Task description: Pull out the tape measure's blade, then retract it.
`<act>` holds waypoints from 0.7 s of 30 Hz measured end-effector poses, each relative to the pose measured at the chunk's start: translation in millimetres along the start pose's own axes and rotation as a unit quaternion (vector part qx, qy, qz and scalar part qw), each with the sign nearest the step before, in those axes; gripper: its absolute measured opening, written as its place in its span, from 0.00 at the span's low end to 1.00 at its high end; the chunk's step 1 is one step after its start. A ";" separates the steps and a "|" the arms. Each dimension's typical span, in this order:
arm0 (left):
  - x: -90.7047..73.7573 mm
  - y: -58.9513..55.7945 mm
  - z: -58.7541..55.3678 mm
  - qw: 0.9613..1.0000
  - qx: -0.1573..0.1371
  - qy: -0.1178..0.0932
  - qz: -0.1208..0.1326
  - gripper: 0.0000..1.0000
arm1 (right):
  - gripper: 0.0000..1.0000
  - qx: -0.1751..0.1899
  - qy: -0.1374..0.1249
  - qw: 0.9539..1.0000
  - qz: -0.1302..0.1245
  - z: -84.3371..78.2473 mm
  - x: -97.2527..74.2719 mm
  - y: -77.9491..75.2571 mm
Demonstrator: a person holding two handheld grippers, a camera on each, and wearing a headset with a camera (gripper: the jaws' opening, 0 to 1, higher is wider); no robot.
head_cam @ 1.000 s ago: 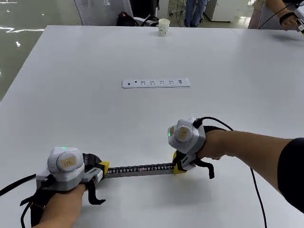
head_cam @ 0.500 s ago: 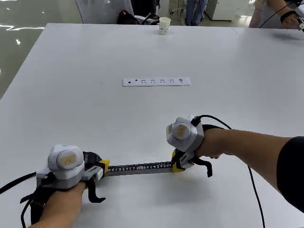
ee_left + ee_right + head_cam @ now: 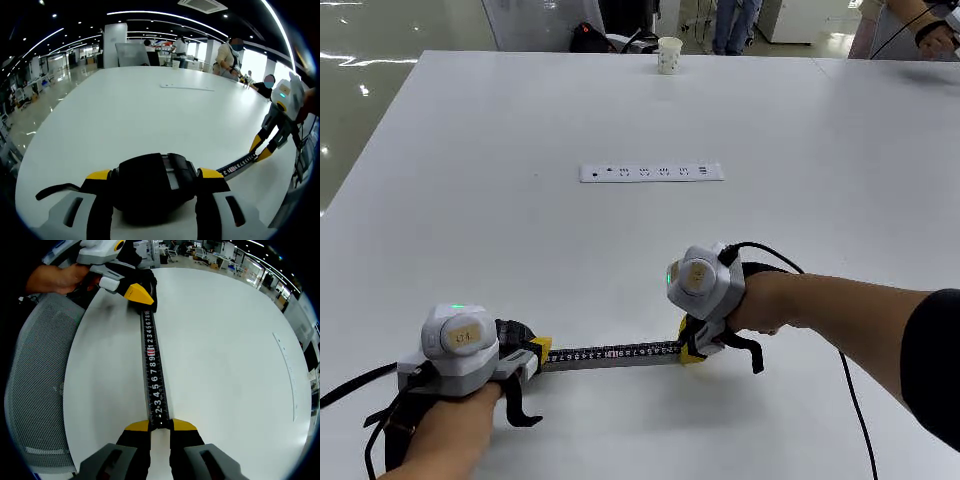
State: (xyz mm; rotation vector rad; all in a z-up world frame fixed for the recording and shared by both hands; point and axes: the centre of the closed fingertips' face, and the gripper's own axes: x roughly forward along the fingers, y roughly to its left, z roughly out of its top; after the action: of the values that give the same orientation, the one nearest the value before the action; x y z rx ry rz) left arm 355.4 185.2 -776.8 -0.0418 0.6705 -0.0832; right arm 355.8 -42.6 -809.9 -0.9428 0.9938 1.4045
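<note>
Black tape measure case [image 3: 152, 185] clamped between both jaws of left tongs [image 3: 528, 358], sitting at 7 o'clock in head view, low on tabletop [image 3: 470, 200]. Blade [image 3: 615, 352] drawn out, lying flat on surface, numbers up. Long axis runs 9-to-3, with case at 9 end and tip at 3 end. Right tongs [image 3: 160, 426] nearly closed, pinching blade tip. Wide bare surface toward 12. Power strip [image 3: 651, 172] well apart there, paper cup [image 3: 669, 55] near far edge. In right gripper view, tabletop edge near blade, mesh chair [image 3: 35, 390] beyond it.
</note>
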 end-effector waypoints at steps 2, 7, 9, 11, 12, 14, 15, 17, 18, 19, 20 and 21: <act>0.1 0.2 0.2 1.000 0.000 0.000 0.000 0.62 | 0.10 0.001 0.000 1.000 0.000 0.8 0.4 -0.2; 0.1 0.5 0.4 1.000 0.000 0.000 0.000 0.62 | 0.10 0.001 -0.001 1.000 0.000 2.1 1.1 -1.0; 0.0 0.7 0.5 1.000 0.000 0.000 0.000 0.62 | 0.10 0.001 0.001 1.000 0.001 2.8 1.0 -1.3; -0.2 0.6 0.3 1.000 0.000 0.001 -0.001 0.62 | 0.10 -0.001 0.002 1.000 0.001 3.2 0.8 -1.2; -0.1 0.6 0.4 1.000 0.000 0.001 -0.001 0.62 | 0.10 -0.001 0.004 1.000 0.001 3.2 0.9 -1.1; 0.0 0.9 0.5 1.000 0.000 0.001 -0.001 0.62 | 0.10 -0.001 0.003 1.000 0.001 3.8 1.2 -1.2; 0.0 0.9 0.5 1.000 0.000 0.000 -0.001 0.62 | 0.10 0.000 0.003 1.000 0.001 3.7 1.0 -1.2; 0.0 0.9 0.3 1.000 0.000 0.001 -0.001 0.62 | 0.10 0.009 0.000 1.000 0.001 4.8 1.0 -1.3; 0.1 1.2 0.4 1.000 0.000 0.002 -0.001 0.62 | 0.10 0.010 0.002 1.000 0.001 4.9 1.4 -1.9; 0.0 1.1 0.4 1.000 0.000 0.002 -0.001 0.62 | 0.10 0.003 0.004 1.000 0.001 4.6 1.5 -1.7; 0.0 1.2 0.3 1.000 0.000 0.003 -0.002 0.62 | 0.10 -0.001 0.004 1.000 0.000 5.5 2.2 -1.4; 0.0 1.1 0.0 1.000 0.000 0.003 -0.002 0.62 | 0.10 0.002 0.004 1.000 0.000 6.4 3.0 -1.7</act>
State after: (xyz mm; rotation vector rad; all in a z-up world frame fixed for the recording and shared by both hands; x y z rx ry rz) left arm 355.4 186.3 -776.9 -0.0426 0.6766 -0.0866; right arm 357.3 -35.5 -810.7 -0.9474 1.0026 1.3996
